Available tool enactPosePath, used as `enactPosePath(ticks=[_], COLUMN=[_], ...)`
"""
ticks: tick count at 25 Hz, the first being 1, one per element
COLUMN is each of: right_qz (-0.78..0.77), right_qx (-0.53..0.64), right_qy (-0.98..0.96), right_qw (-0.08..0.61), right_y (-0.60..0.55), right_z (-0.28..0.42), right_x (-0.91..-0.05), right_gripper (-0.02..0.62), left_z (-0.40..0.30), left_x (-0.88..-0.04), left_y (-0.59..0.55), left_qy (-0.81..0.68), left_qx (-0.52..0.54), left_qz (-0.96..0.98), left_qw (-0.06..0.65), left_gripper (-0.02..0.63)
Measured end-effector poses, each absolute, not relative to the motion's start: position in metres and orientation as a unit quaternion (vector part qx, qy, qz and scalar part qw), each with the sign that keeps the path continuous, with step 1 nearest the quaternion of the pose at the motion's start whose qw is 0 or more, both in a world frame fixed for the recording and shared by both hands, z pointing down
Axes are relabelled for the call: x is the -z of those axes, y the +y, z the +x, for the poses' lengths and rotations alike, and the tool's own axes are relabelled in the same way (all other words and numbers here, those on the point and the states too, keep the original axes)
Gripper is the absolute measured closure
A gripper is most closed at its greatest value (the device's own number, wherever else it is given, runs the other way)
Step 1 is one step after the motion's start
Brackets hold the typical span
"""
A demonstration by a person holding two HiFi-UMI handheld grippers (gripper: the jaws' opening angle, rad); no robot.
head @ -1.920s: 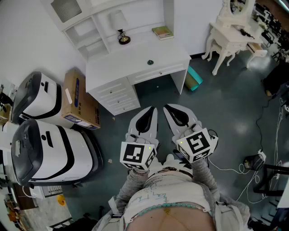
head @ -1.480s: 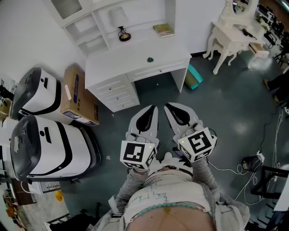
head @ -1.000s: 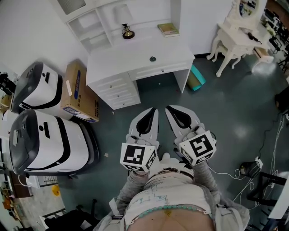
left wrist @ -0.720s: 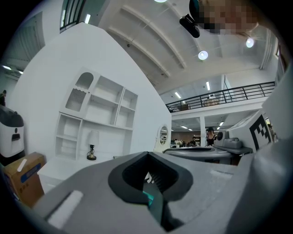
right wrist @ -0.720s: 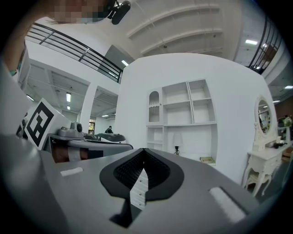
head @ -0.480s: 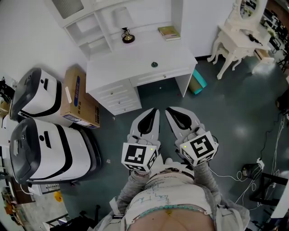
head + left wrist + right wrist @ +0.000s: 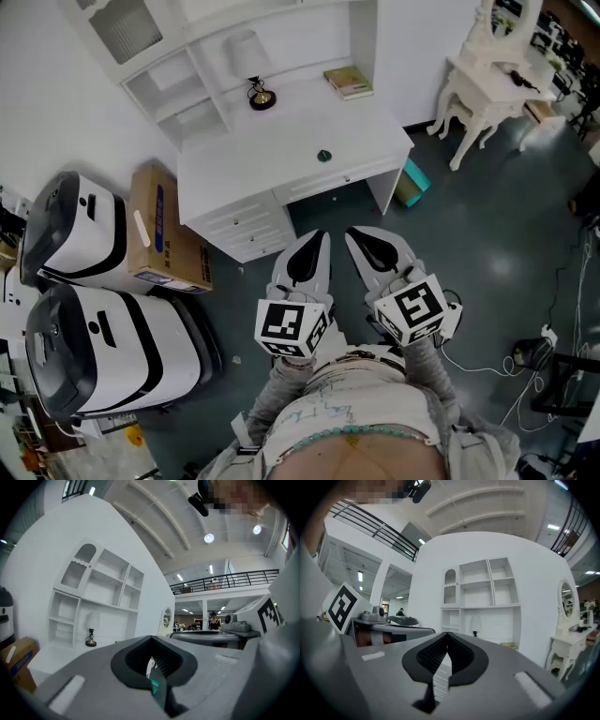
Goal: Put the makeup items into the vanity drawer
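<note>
The left gripper (image 7: pixel 314 246) and right gripper (image 7: pixel 361 242) are hovering side by side, jaws pressing together (nothing held), the white desk (image 7: pixel 281 155) sitting farther off.

Cardboard box (image 7: pixel 161 228) beside a white machine (image 7: pixel 73 239)

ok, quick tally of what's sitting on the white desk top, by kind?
Lamp: 1
Book: 1
Small dark round item: 1
Total: 3
</note>
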State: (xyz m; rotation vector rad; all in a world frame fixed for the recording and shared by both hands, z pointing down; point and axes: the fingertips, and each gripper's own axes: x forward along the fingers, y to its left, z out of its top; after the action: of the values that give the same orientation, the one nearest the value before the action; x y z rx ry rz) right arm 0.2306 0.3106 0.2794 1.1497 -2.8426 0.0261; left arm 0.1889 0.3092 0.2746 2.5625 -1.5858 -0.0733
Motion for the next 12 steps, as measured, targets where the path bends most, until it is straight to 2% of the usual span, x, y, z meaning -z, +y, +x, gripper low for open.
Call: enactPosePath(ticks=[12], right_qz=[0.399], right_qx=[-0.019], right_qy=[-0.916], right_qw=[0.035], right_y=[0.269], right_z=[0.191], right_x=[-0.288], right_gripper=[0.569], left_z=[0.152], left_x=[-0.279], left_y=[0.269], left_qy=[-0.496], left_qx=[0.029], left_qz=[0.865], left_qw=[0.067], left_gripper=[0.604])
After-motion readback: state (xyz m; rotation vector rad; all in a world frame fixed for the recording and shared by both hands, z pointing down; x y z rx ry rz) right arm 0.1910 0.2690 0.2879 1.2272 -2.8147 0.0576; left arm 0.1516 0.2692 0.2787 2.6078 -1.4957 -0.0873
